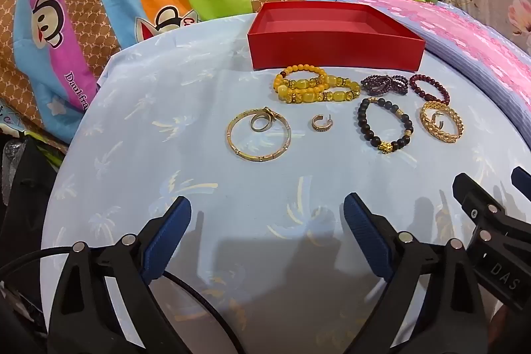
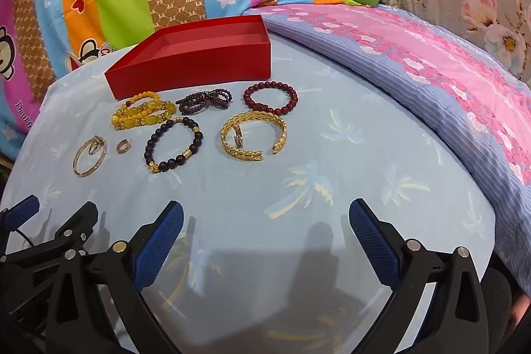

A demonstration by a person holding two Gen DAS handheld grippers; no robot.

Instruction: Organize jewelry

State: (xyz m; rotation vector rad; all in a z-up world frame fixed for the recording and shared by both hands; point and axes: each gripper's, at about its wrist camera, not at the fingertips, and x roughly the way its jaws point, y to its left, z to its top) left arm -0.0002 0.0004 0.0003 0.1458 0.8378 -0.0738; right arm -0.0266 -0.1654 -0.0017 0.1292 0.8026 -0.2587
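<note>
left wrist view first: we look down over our left tool (image 1: 267,221), its two blue pads spread wide with nothing between them, hovering above a pale blue cloth (image 1: 166,155) printed with palm trees. at the lower right edge we see part of our right tool (image 1: 491,204); in the right wrist view its pads are likewise spread wide and empty.

all the jewelry lies on the cloth, apart from both tools, just in front of an open red box (image 1: 335,50) that looks empty. we judge the box is where the pieces are meant to go, and nothing has been moved into it yet.

we count eight pieces we can tell apart: one pair of yellow bead bracelets (image 1: 315,85) lying against each other, one bunched purple bead strand (image 1: 383,82), one dark red bead bracelet (image 1: 429,88), one black bead bracelet (image 1: 385,126) with gold accents, one wide gold cuff (image 1: 441,121) with something small inside it, one thin gold bangle (image 1: 259,135) with a ring (image 1: 260,123) resting inside, and one small hoop earring (image 1: 320,123) lying alone.
</note>
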